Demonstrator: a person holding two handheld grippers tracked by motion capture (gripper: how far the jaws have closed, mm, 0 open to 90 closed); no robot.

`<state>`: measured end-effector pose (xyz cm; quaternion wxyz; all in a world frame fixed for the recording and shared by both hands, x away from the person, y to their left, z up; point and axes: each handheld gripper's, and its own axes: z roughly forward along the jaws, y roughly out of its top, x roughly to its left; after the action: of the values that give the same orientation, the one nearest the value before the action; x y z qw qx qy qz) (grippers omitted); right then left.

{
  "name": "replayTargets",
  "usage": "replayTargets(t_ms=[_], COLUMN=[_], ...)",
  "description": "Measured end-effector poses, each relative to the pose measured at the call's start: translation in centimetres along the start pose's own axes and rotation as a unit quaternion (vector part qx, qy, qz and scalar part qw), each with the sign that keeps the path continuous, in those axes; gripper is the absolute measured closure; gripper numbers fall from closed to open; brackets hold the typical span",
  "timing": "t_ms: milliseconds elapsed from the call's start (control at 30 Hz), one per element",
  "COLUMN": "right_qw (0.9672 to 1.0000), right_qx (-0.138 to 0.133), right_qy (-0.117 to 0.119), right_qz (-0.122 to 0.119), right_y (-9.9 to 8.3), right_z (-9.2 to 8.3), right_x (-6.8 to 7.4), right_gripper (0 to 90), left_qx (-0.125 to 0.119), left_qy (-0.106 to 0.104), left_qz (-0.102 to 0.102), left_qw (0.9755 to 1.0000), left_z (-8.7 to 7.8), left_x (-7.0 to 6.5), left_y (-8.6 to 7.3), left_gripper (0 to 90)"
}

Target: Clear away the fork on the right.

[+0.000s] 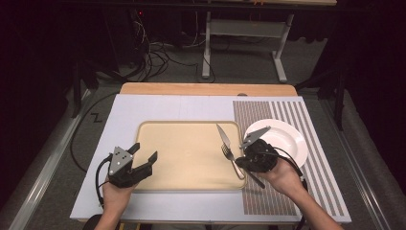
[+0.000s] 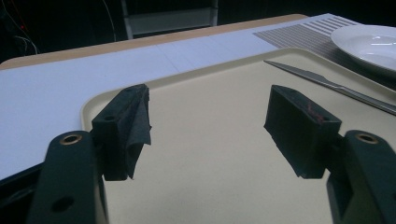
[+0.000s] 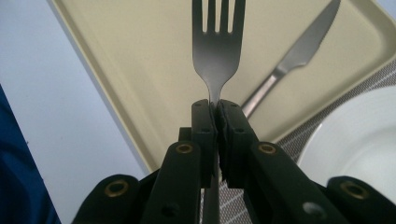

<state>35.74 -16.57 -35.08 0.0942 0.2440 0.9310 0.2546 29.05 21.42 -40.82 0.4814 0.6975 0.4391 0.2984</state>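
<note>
We have the fork (image 3: 218,51) pinched at its neck in the right gripper (image 1: 245,152), whose jaws are closed tight on it, tines pointing ahead. It hangs over the right edge of the tray (image 1: 158,132), just beside the knife (image 1: 223,135) that lies along that edge, with the white plate (image 1: 292,139) on the striped mat (image 1: 321,182) to the right. We judge the fork light, stiff and slippery, so a grip at the narrow neck or handle suits it, though it may swivel there. Our right hand (image 1: 286,177) comes in from the table's near edge, angled toward the tray. The left gripper (image 1: 143,155) rests at the tray's near left corner, jaws wide apart and empty.
</note>
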Motion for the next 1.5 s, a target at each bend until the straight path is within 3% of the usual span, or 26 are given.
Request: replayTargets(t_ms=[367,567,900,1267,1500], right_qw=[0.9999,0.9998,0.9997,0.9990,0.9988], right_qx=[-0.006,-0.002,0.009,0.019,0.017], right_qy=[0.015,0.020,0.020,0.028,0.021], right_qz=[-0.006,0.006,0.010,0.030,0.040], right_y=[2.7,3.6,4.7,5.4,5.7], right_z=[0.6,1.4,3.0,5.3,6.4], right_x=[0.5,0.4,0.5,0.2,-0.1], right_gripper=[86.9,86.9,86.8,86.8,86.7], left_qx=[-0.001,-0.001,-0.001,-0.003,-0.002], left_qy=[-0.001,-0.001,-0.001,0.001,0.001], left_qz=[-0.001,-0.001,-0.001,-0.001,-0.001], left_qw=[1.0000,1.0000,1.0000,1.0000,1.0000], left_z=[0.0,0.0,0.0,-0.1,-0.1], left_x=[0.0,0.1,0.1,0.2,0.2], left_y=[0.0,0.0,0.0,0.0,0.0], left_gripper=[31.6,31.6,31.6,31.6,31.6])
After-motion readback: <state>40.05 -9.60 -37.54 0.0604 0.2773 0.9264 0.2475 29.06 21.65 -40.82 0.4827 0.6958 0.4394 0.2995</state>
